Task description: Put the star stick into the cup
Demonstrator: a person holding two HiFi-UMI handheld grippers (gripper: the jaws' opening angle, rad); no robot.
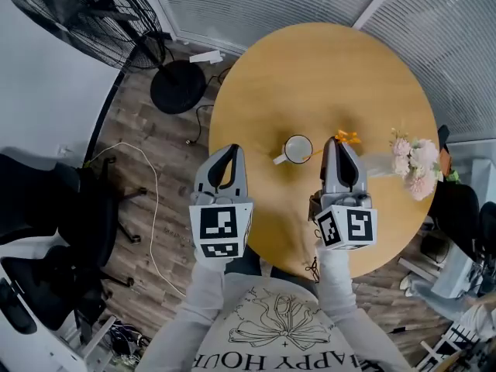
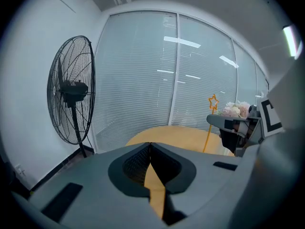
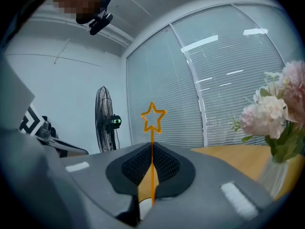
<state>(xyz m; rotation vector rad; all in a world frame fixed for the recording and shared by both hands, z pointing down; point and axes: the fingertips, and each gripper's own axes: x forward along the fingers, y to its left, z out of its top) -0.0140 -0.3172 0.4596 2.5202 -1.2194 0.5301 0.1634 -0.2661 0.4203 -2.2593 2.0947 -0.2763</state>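
near field: both tools are held at the near edge of the round desk (image 1: 333, 68). the left tool (image 1: 232, 150) sits at the desk's near-left rim, partly over the wooden floor (image 1: 147, 122). its own view shows the jaws pressed together with nothing between them (image 2: 150, 145).

the right tool (image 1: 335, 140) is over the desk. its jaws pinch the star stick (image 3: 152, 123) at the shaft. the long axis runs close to upright, with the star end pointing up past the tips. in the left gripper view the stick (image 2: 209, 128) leans slightly, star uppermost, and its lower end is cut off behind the tool body.

in the head view the star (image 1: 346, 137) shows just past the tips and the thin shaft slants toward the white cup (image 1: 297, 149), which stands just left of the right tool. whether the lower end is inside the rim cannot be made out.

farther right, pink flowers (image 1: 415, 165) stand at the desk edge. a standing fan (image 1: 85, 14) is beyond the desk at far left, partly cut off by the frame.
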